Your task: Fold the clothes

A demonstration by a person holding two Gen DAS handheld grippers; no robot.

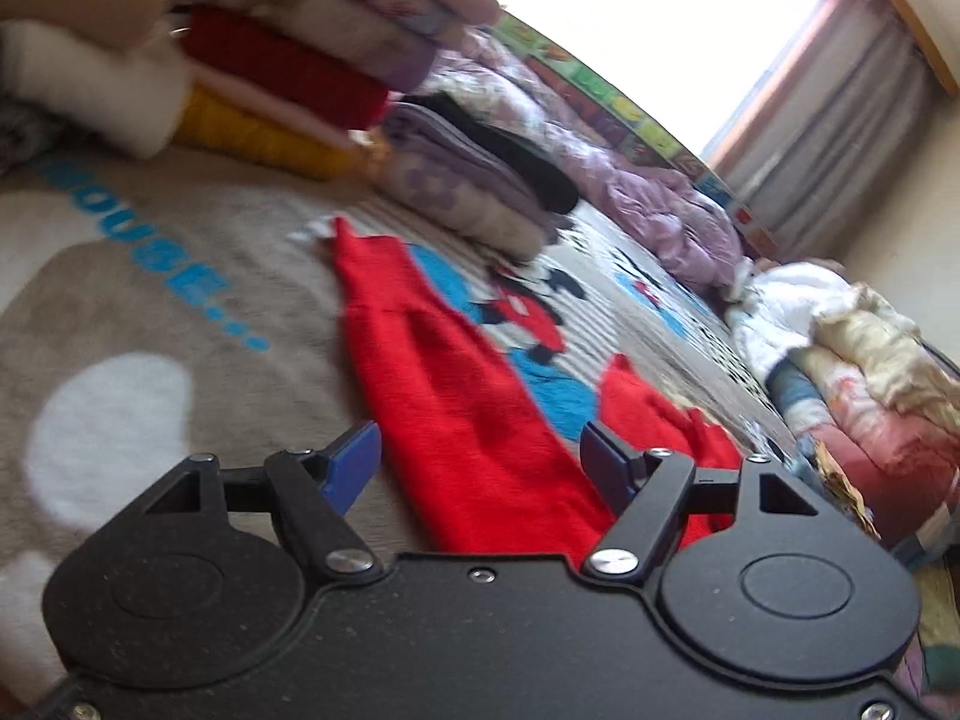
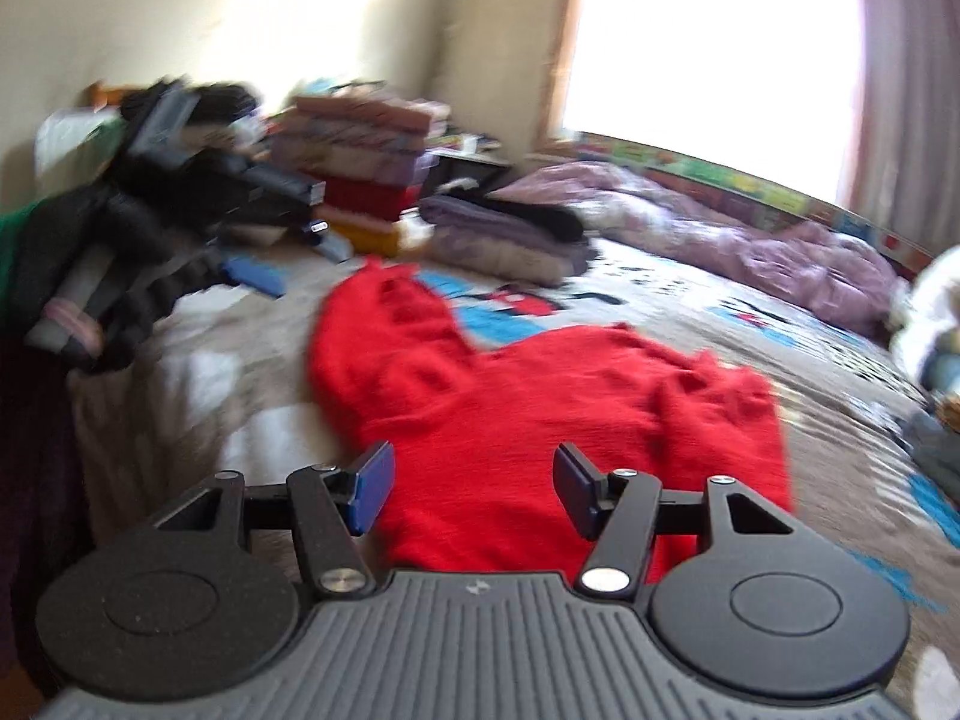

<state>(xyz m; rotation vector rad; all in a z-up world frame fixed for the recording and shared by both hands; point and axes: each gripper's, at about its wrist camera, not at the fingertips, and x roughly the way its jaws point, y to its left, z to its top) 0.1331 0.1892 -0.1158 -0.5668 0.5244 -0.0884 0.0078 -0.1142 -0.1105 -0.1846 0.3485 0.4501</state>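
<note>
Closest to me in the right wrist view, my right gripper [image 2: 474,489] hangs just above the near part of the red knitted garment [image 2: 540,414], its blue pads [image 2: 373,486] apart with only the red knit showing below the gap; nothing is pinched. In the left wrist view, my left gripper [image 1: 480,462] is also spread wide, empty, tilted over one long red leg or sleeve of the same garment [image 1: 444,384], with a second red part just past its right pad.

The garment lies spread out on the cartoon-print bed cover [image 2: 750,324], two long parts reaching away from me toward the left. I cannot tell whether it is trousers or a jumper; the blur hides the seams.

At the left of the right wrist view I see the left gripper from outside [image 2: 252,273], held by a dark-gloved hand [image 2: 138,276] above the cover, beside the red cloth and not touching it.

Beyond the garment sits a small folded pile of purple and black clothes [image 2: 510,234]. Behind that rises a taller stack of folded blankets [image 2: 366,162]. A crumpled lilac quilt [image 2: 750,240] runs along the far side, below the bright window [image 2: 708,42] and its curtain [image 2: 906,90].
</note>
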